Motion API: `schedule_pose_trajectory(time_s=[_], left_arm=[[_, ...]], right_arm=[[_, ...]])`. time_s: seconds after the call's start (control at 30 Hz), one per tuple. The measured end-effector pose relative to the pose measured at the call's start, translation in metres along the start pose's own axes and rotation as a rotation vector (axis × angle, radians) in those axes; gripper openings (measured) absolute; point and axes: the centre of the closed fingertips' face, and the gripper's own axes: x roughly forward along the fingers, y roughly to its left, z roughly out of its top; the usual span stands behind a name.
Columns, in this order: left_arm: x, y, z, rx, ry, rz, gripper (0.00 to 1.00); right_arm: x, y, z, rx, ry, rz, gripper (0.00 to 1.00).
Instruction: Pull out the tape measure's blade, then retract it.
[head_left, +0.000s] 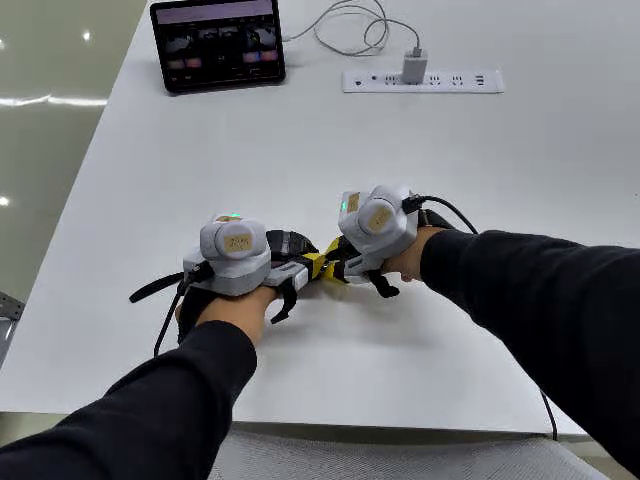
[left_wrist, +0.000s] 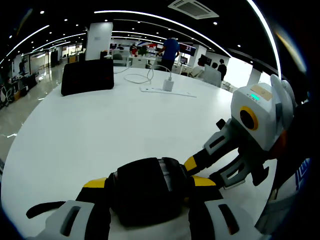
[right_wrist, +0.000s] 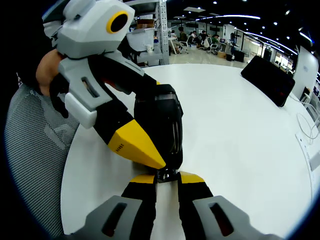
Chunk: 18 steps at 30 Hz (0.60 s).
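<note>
head view: high, downward | gripper views: low, close, opposed | shared: tape measure

The table is bare across its middle, giving wide passage to the left, right and far side. A tablet stands at the far left. A power strip with a looped cable lies far, right of centre. At near centre the left tool and right tool meet tip to tip on the tape measure, with no gap between them.
</note>
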Motion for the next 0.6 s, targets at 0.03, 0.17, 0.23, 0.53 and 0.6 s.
schedule_pose_trajectory(time_s=[0.03, 0.17, 0.23, 0.53, 0.6], left_arm=[[0.0, 0.0, 0.0, 0.004, -0.002, -0.006, 0.6], [-0.001, 0.0, -0.001, 0.017, -0.004, -0.023, 0.6], [-0.002, -0.001, 0.002, 0.051, -0.015, -0.036, 0.61], [-0.014, -0.007, 0.017, 0.068, -0.04, -0.15, 1.0], [-0.019, -0.01, 0.016, 0.099, -0.028, -0.185, 1.0]], right_arm=[[0.0, 0.001, 0.0, -0.004, 0.0, 0.002, 0.12], [-0.001, 0.003, 0.001, -0.019, -0.007, -0.005, 0.12], [-0.002, 0.002, 0.001, -0.018, -0.014, -0.013, 0.12], [-0.023, -0.005, 0.006, 0.036, -0.065, -0.06, 0.21], [-0.031, -0.006, 0.006, 0.042, -0.077, -0.069, 0.22]])
